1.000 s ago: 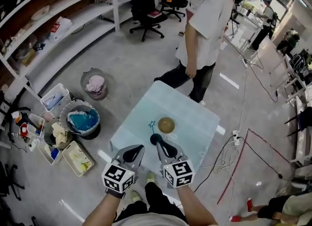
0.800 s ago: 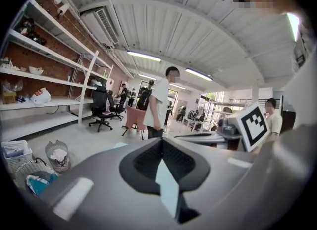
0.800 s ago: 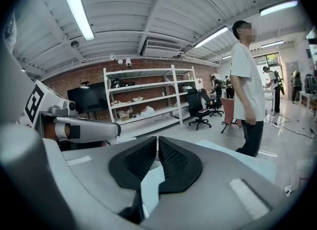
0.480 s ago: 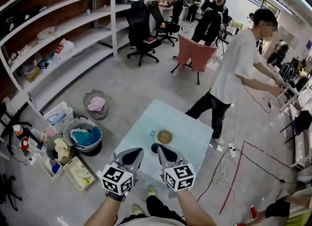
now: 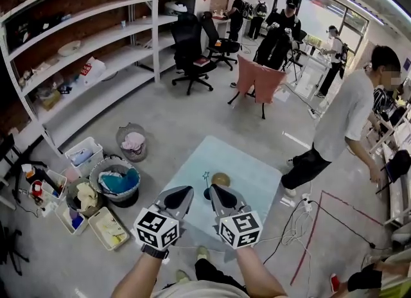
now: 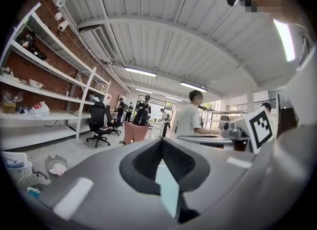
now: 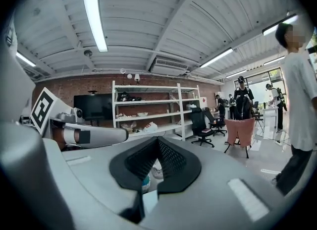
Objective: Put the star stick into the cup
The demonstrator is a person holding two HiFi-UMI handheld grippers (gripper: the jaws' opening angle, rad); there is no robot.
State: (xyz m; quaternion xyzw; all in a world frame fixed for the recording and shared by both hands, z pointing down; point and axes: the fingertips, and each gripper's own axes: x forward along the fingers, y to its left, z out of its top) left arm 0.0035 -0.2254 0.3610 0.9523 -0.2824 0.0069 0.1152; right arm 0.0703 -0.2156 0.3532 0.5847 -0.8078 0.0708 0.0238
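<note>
Left gripper point(image 5: 176, 199) hangs above the tabletop point(image 5: 257, 171), pointing level, with its fingers point(image 6: 143, 160) pressed together on nothing. Further out sits the star stick point(image 5: 206, 176), just beside the cup point(image 5: 221, 179) and not in it, as far as I can tell. Its lower end runs toward a dark round thing point(image 5: 209, 194) I can't identify. The right gripper point(image 5: 219, 195) is the same: fingers point(image 7: 174, 160) closed, empty, up over the near edge.

Here's where it could go wrong, I reckon. Both sets of fingers must open before either can take anything. Come down closed and they'll just knock the stick flat or shove it along that slick surface. The stick is thin, so a pinch off-centre could let it swivel and miss the cup's mouth. The cup looks light, so a nudge from the stick's end might tip it or skate it away. On the right, a bystander point(image 5: 347, 123) stands near the tabletop's far corner. A bump there would shift everything.

The grippers are smooth matte grey shells tapering to points, with black meshed pads inside. The tabletop is pale blue-green, glossy and rectangular. The stick is a slim rod with a teal star outline. The cup is round and tan.
</note>
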